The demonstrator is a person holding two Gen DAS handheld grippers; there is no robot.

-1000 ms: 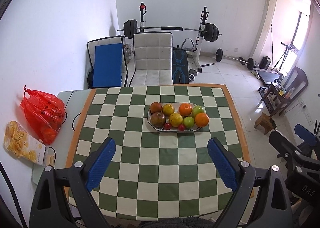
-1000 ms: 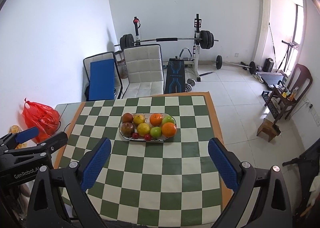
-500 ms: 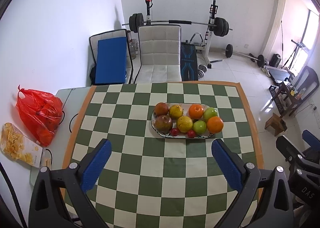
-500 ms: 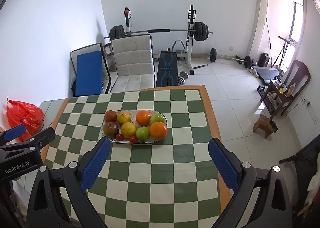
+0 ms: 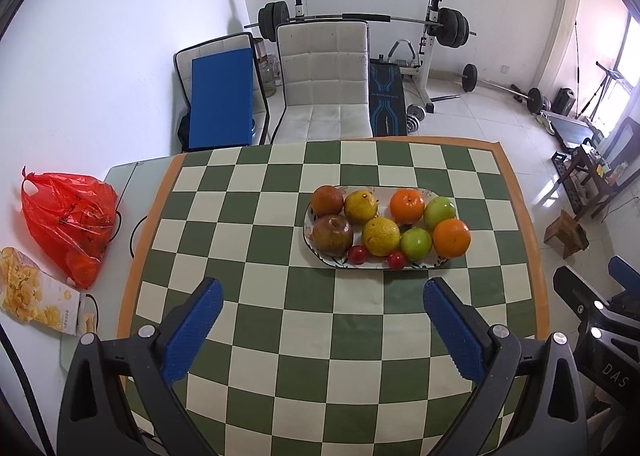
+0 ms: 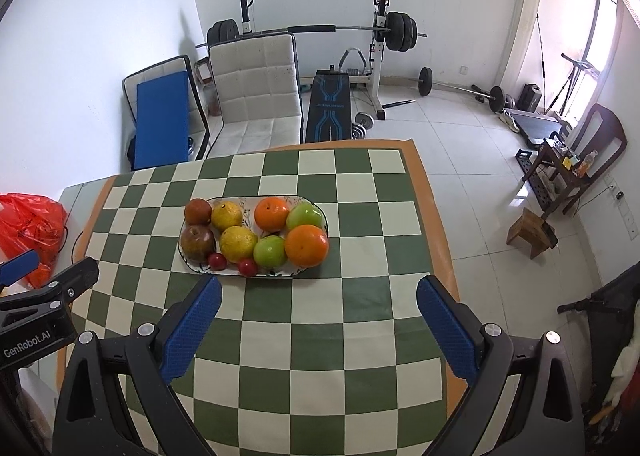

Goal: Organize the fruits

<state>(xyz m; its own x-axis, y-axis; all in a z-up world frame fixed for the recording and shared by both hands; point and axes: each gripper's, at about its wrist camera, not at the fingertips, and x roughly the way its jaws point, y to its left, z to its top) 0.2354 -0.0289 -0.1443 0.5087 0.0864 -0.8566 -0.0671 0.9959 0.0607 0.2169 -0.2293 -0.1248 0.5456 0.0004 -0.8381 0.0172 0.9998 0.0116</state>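
Both grippers, left gripper (image 5: 322, 296) and right gripper (image 6: 318, 296), hang spread wide and empty over the bench (image 5: 280, 320), with the plate (image 5: 310, 240) of fruit dead ahead at frame center, long axis left-right, neither looks closer.

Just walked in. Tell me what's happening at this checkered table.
A person holds a blue-padded two-finger tool in each hand above the green-and-white checkered table. The left tool and the right tool are both open and empty, hovering short of the oval patterned plate of apples, oranges, yellow citrus and small red fruits. Every fruit sits on the plate; nothing is gripped.
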